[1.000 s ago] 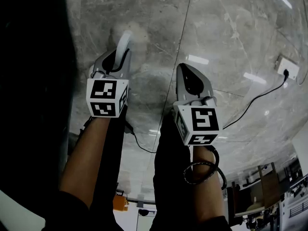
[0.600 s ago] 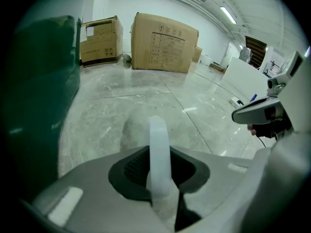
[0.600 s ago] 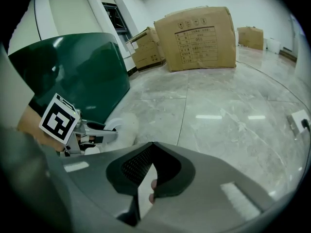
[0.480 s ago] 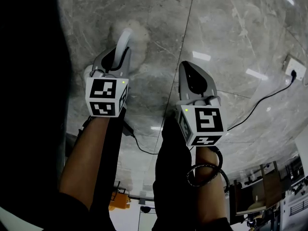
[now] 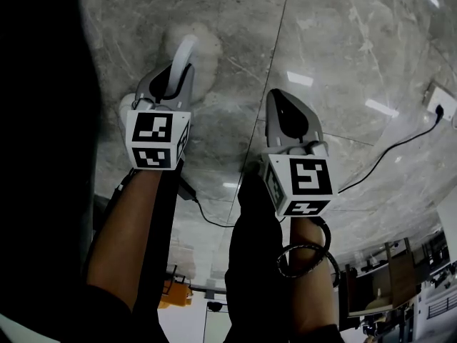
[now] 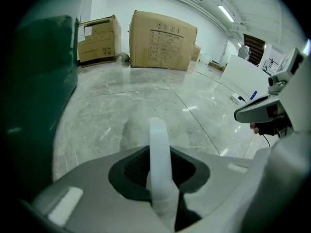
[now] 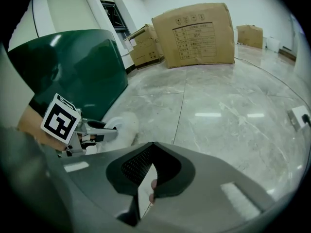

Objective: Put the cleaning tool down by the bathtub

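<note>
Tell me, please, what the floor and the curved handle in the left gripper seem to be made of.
The floor looks like polished grey stone or stone-look tile: veining, thin joints, sharp light reflections. The curved handle is probably smooth, milky translucent plastic: evenly white, slightly see-through.

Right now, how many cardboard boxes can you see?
3: a large box at centre, a smaller box just left of it, a far box to the right. The smaller may be two stacked; more may be hidden.
</note>
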The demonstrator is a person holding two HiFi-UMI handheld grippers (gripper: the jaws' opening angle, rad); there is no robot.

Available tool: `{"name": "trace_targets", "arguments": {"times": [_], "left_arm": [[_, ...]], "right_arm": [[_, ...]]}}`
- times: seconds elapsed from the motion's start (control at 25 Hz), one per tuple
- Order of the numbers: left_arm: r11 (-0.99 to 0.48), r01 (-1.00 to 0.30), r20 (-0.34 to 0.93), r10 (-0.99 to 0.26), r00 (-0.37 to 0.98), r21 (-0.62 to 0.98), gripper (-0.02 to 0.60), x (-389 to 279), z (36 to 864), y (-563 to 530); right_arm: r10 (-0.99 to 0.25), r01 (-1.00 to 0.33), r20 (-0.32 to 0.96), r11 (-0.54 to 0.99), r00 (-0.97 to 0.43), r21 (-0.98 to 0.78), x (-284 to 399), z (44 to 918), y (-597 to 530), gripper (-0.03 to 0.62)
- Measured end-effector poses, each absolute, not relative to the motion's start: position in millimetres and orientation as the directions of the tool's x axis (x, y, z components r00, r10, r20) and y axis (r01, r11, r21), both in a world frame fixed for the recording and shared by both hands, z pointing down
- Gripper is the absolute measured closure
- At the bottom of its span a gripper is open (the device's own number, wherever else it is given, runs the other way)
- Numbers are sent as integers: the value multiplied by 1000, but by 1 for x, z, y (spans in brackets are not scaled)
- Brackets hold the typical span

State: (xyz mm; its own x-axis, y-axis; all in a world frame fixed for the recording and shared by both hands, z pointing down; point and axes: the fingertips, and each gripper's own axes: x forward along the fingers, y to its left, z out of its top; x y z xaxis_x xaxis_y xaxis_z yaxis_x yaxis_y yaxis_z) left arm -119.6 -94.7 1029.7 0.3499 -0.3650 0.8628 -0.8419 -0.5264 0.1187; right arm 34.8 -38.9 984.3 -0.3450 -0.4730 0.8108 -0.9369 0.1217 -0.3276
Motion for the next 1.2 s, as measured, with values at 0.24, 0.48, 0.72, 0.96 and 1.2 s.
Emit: {"name": "trace_targets", "arguments": {"times": [0.24,0.48,0.72,0.96,1.2], "left_arm": [[-533,-837,860,-364,357,122,494,-118,1032,-97],[-549,-826,860,-354,367,126,494,-116,1034,-97],[-572,-810,848,-358,391,132,494,-114,1033,-100],[-593,-792,842,-344,415,148,435,-109,1027,-100],[-586,-795,845,-338,415,155,384,-114,1016,-100]], "right_arm": [[-473,-938,812,116,-341,-326,38,985,-41,571],[-465,-938,816,126,-344,-324,37,986,-41,571],[-459,-935,815,154,-354,-319,31,985,-44,571],[-450,-934,818,165,-358,-318,28,981,-45,571],[-457,-936,817,165,-352,-311,29,967,-50,571]]}}
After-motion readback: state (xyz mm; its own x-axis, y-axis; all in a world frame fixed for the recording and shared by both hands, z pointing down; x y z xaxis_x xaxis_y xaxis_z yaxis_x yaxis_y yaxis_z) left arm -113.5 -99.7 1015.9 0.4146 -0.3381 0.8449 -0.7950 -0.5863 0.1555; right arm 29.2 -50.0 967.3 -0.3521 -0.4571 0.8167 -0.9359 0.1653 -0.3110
